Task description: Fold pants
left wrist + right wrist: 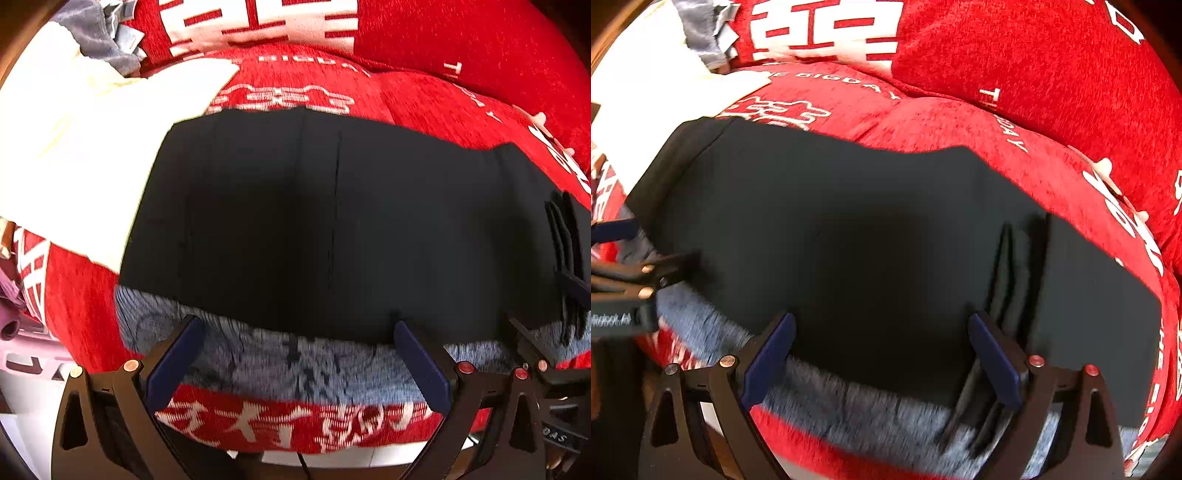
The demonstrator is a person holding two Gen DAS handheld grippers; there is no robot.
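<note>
The black pants (332, 221) lie spread flat across a red sofa (461, 110) with white lettering, over a grey-blue fuzzy mat (277, 354) whose near edge shows below the pants' hem. A seam runs up the middle of the cloth, and at the pants' right end several layers are stacked in a fold (1015, 280).

The left tool (295, 350) has its jaws wide, with nothing between the blue pads (177, 365); it sits at the near edge of the pants, the tips just reaching the dark cloth above the mat. The right tool (882, 350) is also wide apart and grips nothing. Its left pad rests over the pants' near edge, and its right pad (995, 365) lies against the stacked fold.

In the right wrist view the left tool appears at the far left edge, beside the pants' left end. A white cloth (74, 147) lies on the sofa just left of the pants, touching their upper left corner.
</note>
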